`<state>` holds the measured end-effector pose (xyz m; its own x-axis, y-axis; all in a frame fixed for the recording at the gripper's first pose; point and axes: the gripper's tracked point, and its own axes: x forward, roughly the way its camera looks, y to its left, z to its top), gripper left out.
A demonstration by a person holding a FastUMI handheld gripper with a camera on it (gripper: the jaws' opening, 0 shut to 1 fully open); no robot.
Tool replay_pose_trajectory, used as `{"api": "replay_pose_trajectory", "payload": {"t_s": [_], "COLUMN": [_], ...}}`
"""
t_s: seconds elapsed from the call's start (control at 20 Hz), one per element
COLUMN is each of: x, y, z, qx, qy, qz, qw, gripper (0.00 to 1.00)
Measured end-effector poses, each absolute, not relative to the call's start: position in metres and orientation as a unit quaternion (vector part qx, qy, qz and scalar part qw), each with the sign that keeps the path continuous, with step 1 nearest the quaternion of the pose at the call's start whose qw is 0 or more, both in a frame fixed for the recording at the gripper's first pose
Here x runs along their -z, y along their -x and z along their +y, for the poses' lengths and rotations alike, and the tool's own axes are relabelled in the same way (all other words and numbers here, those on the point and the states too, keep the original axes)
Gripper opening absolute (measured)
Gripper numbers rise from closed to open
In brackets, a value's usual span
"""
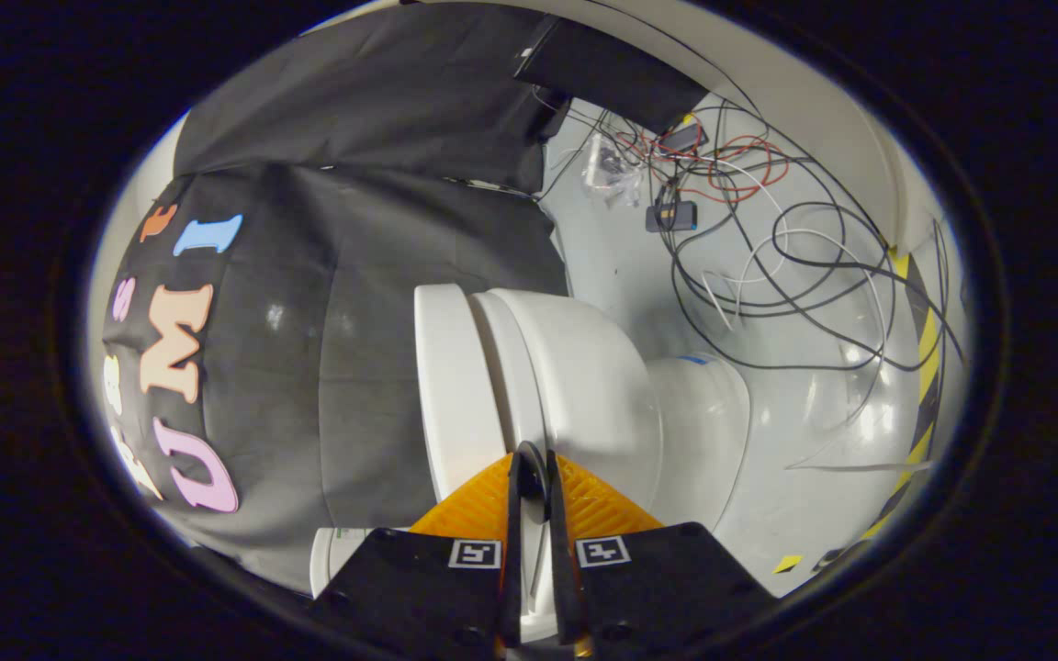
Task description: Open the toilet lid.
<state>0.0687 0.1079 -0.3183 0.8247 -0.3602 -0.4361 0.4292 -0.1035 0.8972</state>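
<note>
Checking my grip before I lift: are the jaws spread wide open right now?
No: the gripper has its jaws nearly together at the edge of the toilet lid, with a narrow gap between them.

1. The tongs (pixel 530 459) sit with the two fingers (pixel 513 514) drawn almost together, just a thin slit between them, tips right up against the toilet.
2. The toilet (pixel 575 367) is white and looks rolled sideways in this view. Its lid (pixel 444 386) lies flat against the seat, so it's closed, and the fingertips meet it near the lid and seat edge. Can't tell if they actually pinch anything.
3. Beyond the toilet there's a pale glossy floor (pixel 804 441) with a messy tangle of black, white and red cables (pixel 749 211) and a small dark box (pixel 671 217).
4. Yellow-black hazard tape (pixel 926 367) runs along the far side of the floor.
</note>
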Motion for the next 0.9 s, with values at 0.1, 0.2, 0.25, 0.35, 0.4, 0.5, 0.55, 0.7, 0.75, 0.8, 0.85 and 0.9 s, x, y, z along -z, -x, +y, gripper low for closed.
{"api": "replay_pose_trajectory", "payload": {"t_s": [0.1,0.2,0.25,0.35,0.4,0.5,0.55,0.7,0.75,0.8,0.85,0.9], "x": [0.319,0.318,0.316,0.312,0.308,0.298,0.291,0.259,0.252,0.247,0.24,0.228], "y": [-0.073,-0.073,-0.072,-0.072,-0.073,-0.074,-0.074,-0.078,-0.078,-0.079,-0.079,-0.082], "z": [0.109,0.109,0.11,0.111,0.11,0.11,0.11,0.112,0.113,0.113,0.115,0.118], "qx": [0.3,0.307,0.309,0.314,0.316,0.317,0.318,0.316,0.317,0.319,0.319,0.316], "qy": [-0.685,-0.674,-0.664,-0.649,-0.642,-0.623,-0.612,-0.574,-0.558,-0.538,-0.52,-0.507], "qz": [0.02,0.032,0.043,0.052,0.051,0.05,0.05,0.04,0.042,0.05,0.055,0.053], "qw": [0.663,0.671,0.68,0.691,0.697,0.714,0.723,0.754,0.766,0.779,0.79,0.801], "gripper": [0.02,0.02,0.02,0.02,0.02,0.02,0.02,0.01,0.01,0.01,0.01,0.01]}}
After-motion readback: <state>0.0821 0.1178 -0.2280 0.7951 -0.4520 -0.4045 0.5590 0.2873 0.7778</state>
